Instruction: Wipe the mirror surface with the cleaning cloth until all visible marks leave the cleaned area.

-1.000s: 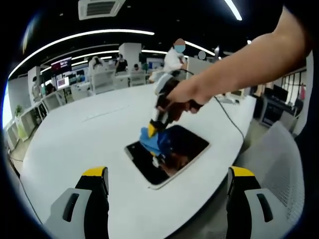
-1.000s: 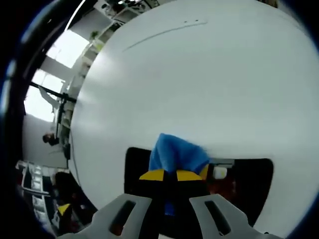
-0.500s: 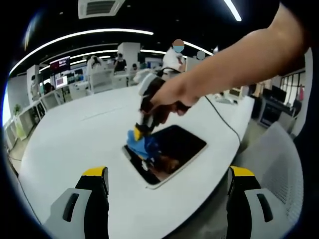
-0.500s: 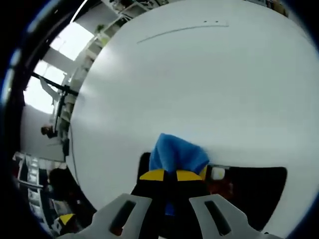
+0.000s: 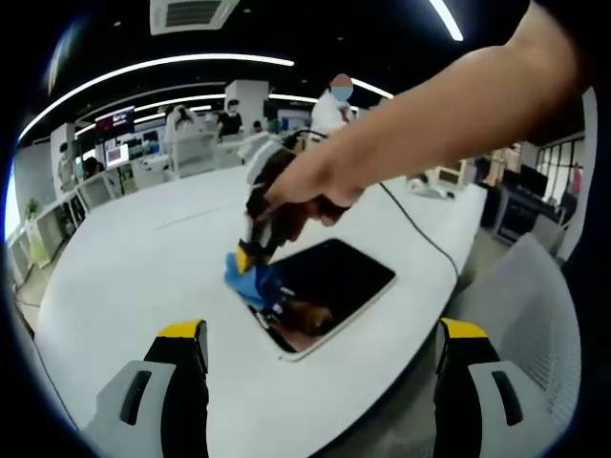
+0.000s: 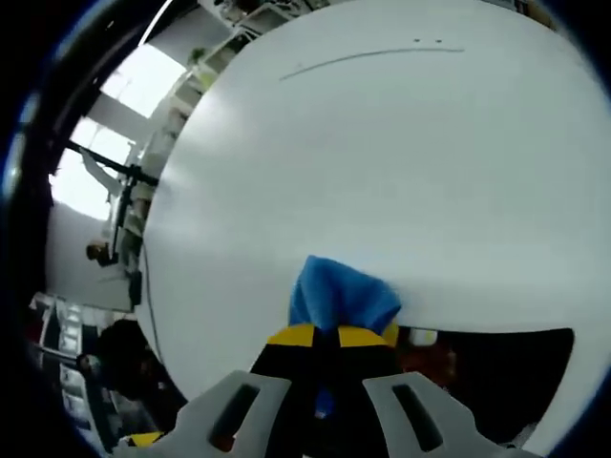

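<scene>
The right tongs (image 5: pixel 250 258) grip the blue cloth (image 6: pixel 339 296), pressing it on the mirror's (image 5: pixel 334 281) corner; the left tongs (image 5: pixel 320 382) hang open above the tabletop (image 5: pixel 143 277).

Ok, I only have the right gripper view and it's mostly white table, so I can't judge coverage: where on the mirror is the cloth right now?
Observer: In the left gripper view the cloth sits at the mirror's left corner, partly over the white frame.
Operator: Does the rest of the glass show there?
Observer: Yes, the whole dark pane shows, lying flat near the table's edge. Any marks are too small to tell.
Operator: And the left gripper?
Observer: The left gripper is open, holds nothing and is apart from the mirror.
</scene>
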`<action>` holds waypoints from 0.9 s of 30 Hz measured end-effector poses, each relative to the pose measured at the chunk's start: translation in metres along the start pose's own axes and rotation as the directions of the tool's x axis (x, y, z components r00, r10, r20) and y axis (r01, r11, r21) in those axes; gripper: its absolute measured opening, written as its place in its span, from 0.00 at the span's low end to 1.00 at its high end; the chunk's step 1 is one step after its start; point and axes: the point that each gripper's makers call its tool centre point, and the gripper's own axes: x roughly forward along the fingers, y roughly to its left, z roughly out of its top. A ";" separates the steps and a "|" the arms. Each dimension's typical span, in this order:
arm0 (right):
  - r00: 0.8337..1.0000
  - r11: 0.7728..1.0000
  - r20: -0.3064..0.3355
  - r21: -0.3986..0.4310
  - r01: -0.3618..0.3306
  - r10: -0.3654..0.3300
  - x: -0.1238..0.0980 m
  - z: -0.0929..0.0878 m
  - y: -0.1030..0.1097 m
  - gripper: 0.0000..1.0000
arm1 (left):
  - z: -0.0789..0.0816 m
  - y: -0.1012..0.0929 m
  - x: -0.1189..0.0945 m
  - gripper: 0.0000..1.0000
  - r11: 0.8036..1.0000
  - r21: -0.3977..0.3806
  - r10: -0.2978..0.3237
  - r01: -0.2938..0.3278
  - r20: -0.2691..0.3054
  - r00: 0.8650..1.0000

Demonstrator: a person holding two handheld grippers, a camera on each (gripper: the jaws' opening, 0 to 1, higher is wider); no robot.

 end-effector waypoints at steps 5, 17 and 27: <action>1.000 1.000 -0.002 -0.025 0.006 -0.006 0.002 0.001 0.001 0.00 | -0.001 0.000 0.000 1.00 1.000 -0.001 -0.002 0.002 -0.004 1.000; 1.000 0.999 0.027 -0.045 -0.008 0.009 0.007 0.005 -0.002 0.00 | -0.002 0.001 0.001 1.00 1.000 0.004 0.002 -0.002 -0.005 1.000; 0.999 0.997 0.034 -0.073 -0.006 0.009 0.003 -0.008 0.004 0.00 | -0.001 0.000 0.000 1.00 1.000 0.011 0.009 -0.009 -0.002 1.000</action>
